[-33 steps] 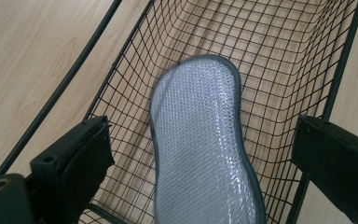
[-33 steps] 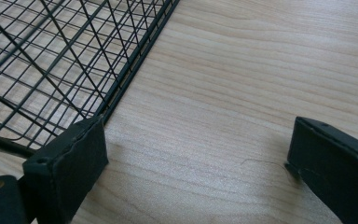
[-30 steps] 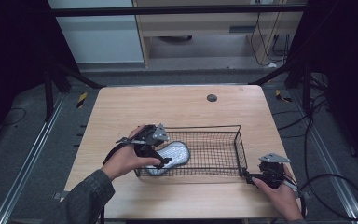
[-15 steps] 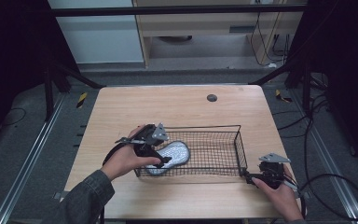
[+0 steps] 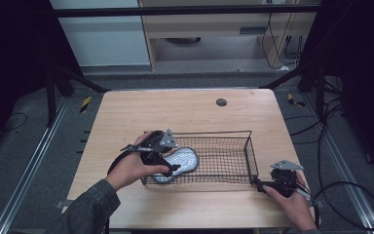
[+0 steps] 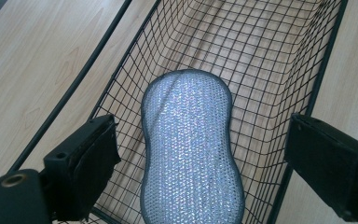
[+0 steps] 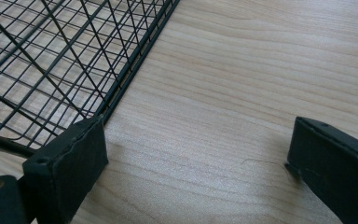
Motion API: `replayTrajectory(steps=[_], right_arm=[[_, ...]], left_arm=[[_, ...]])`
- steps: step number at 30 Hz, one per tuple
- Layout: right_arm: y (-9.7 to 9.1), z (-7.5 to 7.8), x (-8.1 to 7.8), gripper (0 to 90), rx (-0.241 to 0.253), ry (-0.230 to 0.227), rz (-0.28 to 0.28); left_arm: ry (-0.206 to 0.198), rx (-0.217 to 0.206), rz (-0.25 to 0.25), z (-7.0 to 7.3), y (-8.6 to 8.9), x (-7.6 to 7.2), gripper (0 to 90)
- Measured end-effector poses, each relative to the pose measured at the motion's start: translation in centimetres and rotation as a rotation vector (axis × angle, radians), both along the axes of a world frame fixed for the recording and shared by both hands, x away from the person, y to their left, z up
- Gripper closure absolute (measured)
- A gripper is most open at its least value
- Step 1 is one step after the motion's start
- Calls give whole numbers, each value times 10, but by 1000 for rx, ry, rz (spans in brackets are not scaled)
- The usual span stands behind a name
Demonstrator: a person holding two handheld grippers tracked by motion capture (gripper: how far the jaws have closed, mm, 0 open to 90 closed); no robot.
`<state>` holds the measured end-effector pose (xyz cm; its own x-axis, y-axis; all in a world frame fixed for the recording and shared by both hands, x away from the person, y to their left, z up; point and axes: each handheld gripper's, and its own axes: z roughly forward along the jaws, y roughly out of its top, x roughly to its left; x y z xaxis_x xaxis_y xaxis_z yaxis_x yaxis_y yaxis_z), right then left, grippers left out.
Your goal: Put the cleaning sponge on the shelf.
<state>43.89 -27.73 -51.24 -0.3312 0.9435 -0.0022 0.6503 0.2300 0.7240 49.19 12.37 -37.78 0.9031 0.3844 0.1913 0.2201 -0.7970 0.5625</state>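
A black wire basket [image 5: 209,132] stands on the wooden table [image 5: 185,109]. Flat on the basket's floor at its left end lies a grey-blue peanut-shaped scrub pad [image 5: 182,158]. My left gripper [image 5: 170,156] hovers open over that end. In the left gripper view, the pad [image 6: 189,140] lies lengthwise between the wide-apart jaws of the gripper [image 6: 200,158], untouched, inside the basket [image 6: 270,46]. My right gripper [image 5: 259,184] rests low and open at the basket's near right corner. In the right gripper view, the gripper [image 7: 196,158] has bare wood between its jaws, and its left jaw is close to the basket's corner [image 7: 51,56].
A small dark round grommet [image 5: 221,102] sits near the table's far edge. Bare wood stretches behind the basket and along the near edge. Black frame legs and cables [image 5: 341,195] lie on the floor beside the table.
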Motion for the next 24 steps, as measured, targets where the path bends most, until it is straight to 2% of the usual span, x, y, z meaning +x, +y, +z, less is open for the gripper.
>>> replayTrajectory(steps=[8,12,15,24], right_arm=[[0,0,0,49,0,0,0],[0,0,0,49,0,0,0],[0,0,0,49,0,-1,1],[0,0,0,49,5,1,1]], left_arm=[[5,-2,-3,2,-3,-5,80],[6,-22,11,3,-2,-6,62],[7,-18,15,4,-1,-7,49],[12,-48,37,9,5,-9,40]])
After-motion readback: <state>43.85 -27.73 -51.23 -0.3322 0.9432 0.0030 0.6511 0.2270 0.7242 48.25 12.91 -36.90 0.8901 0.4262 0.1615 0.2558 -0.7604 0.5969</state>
